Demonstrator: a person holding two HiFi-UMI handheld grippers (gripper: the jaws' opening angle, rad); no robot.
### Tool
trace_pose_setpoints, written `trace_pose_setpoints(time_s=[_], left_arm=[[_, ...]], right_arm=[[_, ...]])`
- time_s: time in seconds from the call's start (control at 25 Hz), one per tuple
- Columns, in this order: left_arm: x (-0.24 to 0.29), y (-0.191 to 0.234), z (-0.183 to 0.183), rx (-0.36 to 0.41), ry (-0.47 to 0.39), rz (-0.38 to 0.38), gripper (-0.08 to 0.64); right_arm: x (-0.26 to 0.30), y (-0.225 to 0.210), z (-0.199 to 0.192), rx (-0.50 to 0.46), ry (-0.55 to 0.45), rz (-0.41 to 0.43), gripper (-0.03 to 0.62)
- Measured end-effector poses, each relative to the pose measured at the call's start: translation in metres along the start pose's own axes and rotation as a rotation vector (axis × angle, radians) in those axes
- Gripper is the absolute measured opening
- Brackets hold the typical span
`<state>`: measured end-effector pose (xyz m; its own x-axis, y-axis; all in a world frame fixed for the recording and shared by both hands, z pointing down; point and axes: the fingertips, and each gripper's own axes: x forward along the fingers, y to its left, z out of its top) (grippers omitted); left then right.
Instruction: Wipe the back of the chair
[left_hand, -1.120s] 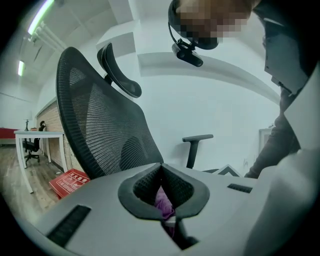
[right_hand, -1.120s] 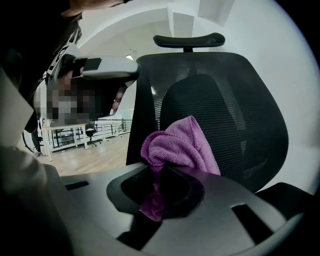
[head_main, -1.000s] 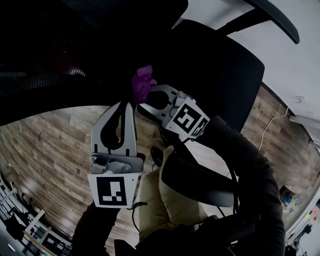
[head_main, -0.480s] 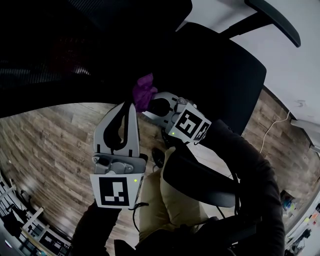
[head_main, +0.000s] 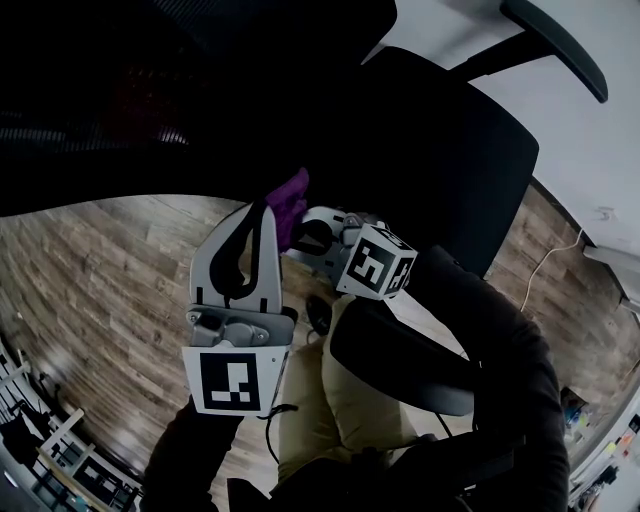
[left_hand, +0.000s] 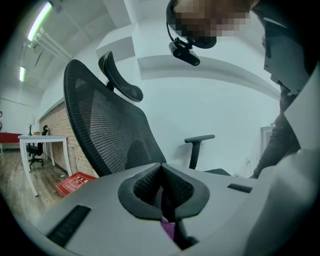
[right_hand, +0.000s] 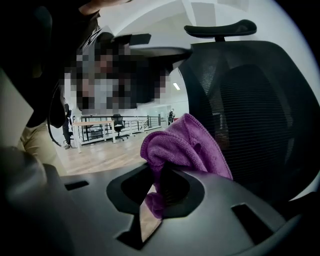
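Right gripper (right_hand: 162, 175): fingers clamped on the purple cloth (right_hand: 185, 145). The cloth bunched above the tips, just beside the black mesh chair back (right_hand: 260, 115); contact could not be confirmed. Left gripper (left_hand: 161, 172): fingers pressed together, nothing at the tips, with a sliver of purple low in the gap behind them. Head view: both grippers close together, tips toward the chair back, wood floor (head_main: 100, 270) beneath.

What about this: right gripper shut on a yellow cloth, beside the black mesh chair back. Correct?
Colour is wrong: the cloth is purple, as the right gripper view shows. Otherwise right: the right gripper is shut on it, beside the black mesh chair back.
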<state>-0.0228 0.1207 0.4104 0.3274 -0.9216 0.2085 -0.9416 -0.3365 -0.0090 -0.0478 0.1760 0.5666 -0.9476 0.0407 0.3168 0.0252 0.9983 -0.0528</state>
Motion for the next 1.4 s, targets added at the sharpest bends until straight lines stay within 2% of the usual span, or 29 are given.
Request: trace_pose_setpoints(time_s=[0.36, 0.52, 0.92, 1.4], left_arm=[[0.0, 0.006, 0.001, 0.002, -0.011, 0.008, 0.009], [0.004, 0.006, -0.002, 0.001, -0.006, 0.006, 0.009], [0.009, 0.003, -0.002, 0.006, -0.001, -0.017, 0.009], [0.026, -0.004, -0.009, 0.0, 0.003, -0.032, 0.009]], right_arm=[[0.001, -0.009, -0.009, -0.01, 0.026, -0.009, 0.044], [-0.006, -0.024, -0.025, 0.007, 0.056, -0.044, 0.044], [-0.013, -0.045, -0.026, 0.013, 0.076, -0.09, 0.044], [-0.026, -0.082, -0.03, 0.077, 0.044, -0.17, 0.044]])
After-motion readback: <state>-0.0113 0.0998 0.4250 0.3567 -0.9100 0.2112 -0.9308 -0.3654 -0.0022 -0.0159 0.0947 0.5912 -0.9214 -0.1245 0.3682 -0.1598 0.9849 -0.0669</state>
